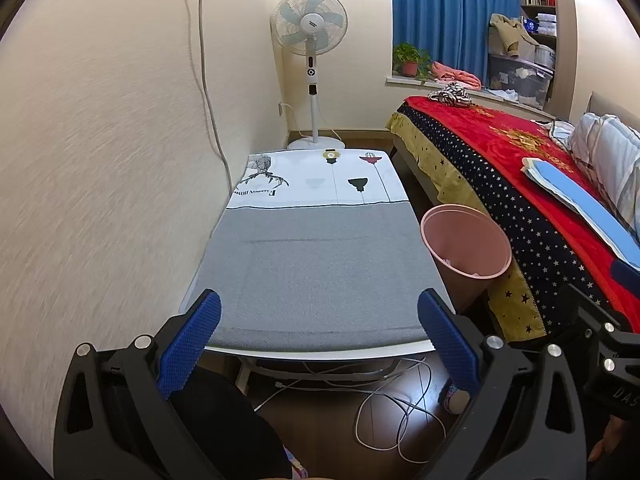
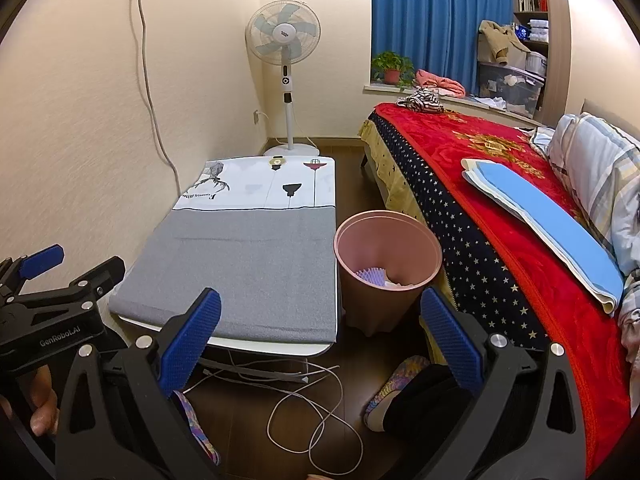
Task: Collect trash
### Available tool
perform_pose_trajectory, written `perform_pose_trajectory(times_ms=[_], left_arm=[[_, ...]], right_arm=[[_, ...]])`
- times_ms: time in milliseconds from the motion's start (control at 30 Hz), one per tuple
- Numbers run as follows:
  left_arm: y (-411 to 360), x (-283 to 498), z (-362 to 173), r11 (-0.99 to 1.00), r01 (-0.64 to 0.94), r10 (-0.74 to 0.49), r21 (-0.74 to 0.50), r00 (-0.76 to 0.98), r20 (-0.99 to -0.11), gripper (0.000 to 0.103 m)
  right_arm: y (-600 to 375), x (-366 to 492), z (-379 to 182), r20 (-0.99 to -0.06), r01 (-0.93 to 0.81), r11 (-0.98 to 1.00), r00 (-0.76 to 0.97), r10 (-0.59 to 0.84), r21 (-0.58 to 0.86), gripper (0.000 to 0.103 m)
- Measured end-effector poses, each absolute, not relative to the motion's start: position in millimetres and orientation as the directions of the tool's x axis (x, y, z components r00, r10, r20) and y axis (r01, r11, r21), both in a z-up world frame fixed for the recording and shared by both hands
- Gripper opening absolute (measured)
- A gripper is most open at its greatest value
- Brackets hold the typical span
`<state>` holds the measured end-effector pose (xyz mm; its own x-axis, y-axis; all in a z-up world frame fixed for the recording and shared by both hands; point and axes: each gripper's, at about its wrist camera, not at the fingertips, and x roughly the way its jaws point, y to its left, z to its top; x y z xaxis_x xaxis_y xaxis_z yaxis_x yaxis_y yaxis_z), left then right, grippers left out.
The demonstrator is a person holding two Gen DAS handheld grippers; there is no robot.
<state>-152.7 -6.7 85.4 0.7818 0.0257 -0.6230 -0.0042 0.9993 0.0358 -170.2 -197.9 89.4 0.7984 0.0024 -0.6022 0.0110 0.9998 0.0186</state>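
A pink trash bin (image 2: 387, 264) stands on the floor between the low table (image 2: 240, 272) and the bed (image 2: 500, 208); crumpled paper and a purple pleated piece (image 2: 374, 274) lie in its bottom. The same bin (image 1: 466, 248) shows at the table's right edge in the left wrist view. My left gripper (image 1: 320, 338) hovers open over the near edge of the grey-covered table (image 1: 316, 264), nothing between its blue pads. My right gripper (image 2: 320, 336) is open too, held above the floor in front of the bin. The left gripper's body (image 2: 48, 316) appears at the left.
White cables (image 2: 316, 420) loop on the wooden floor under the table's near edge. A person's slippered feet (image 2: 394, 384) stand beside the bed. A pedestal fan (image 2: 286, 80) stands in the far corner. Folded blue cloth (image 2: 548, 228) lies on the red blanket.
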Motion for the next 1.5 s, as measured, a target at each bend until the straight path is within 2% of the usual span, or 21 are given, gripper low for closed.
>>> perform_pose_trajectory(times_ms=[1300, 1500], left_arm=[[-3.3, -152.7, 85.3, 0.999, -0.025, 0.041, 0.036, 0.788, -0.615, 0.093], [1.3, -150.1, 84.0, 1.000, -0.023, 0.020, 0.003, 0.779, -0.626, 0.093]], right_arm=[[-196.9, -171.2, 90.0, -0.604, -0.004, 1.000, 0.797, 0.011, 0.012, 0.098], [-195.5, -168.5, 90.2, -0.608, -0.008, 1.000, 0.794, 0.014, 0.012, 0.098]])
